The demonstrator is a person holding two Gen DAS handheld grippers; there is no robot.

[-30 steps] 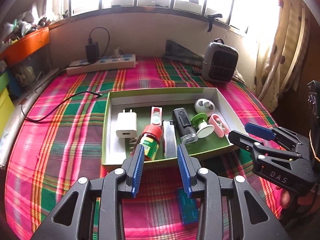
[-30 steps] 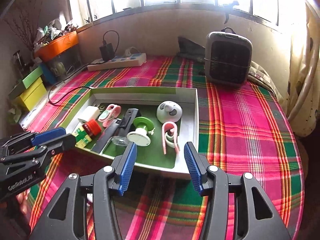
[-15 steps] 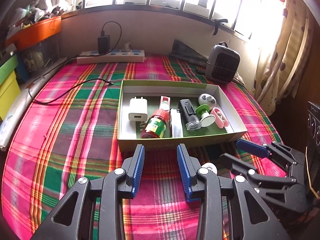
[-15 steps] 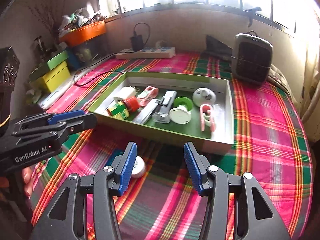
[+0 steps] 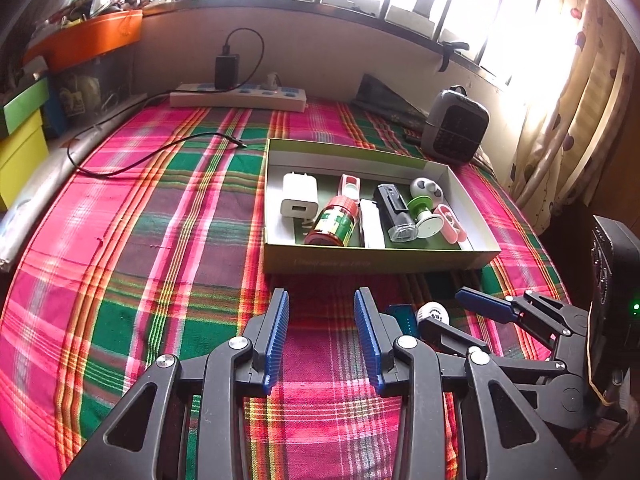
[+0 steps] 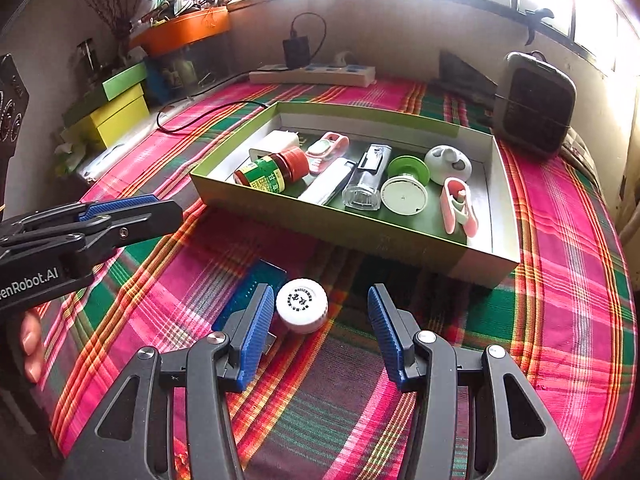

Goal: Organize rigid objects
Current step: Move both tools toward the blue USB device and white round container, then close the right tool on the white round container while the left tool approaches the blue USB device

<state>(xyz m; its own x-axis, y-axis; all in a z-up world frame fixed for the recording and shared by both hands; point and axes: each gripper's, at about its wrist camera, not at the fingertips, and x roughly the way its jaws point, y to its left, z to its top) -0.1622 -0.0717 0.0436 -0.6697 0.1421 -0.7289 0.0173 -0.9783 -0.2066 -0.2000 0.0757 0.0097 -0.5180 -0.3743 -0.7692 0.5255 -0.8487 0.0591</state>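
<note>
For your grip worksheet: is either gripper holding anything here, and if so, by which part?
Nothing is held. The left gripper is open over bare cloth; the right gripper is open, with the white jar beside its left finger, ungripped.

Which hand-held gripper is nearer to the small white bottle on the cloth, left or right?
Right. The right hand-held gripper has the small white bottle just ahead of its open fingers, beside the left one. The left hand-held gripper is off to the bottle's side, farther away.
</note>
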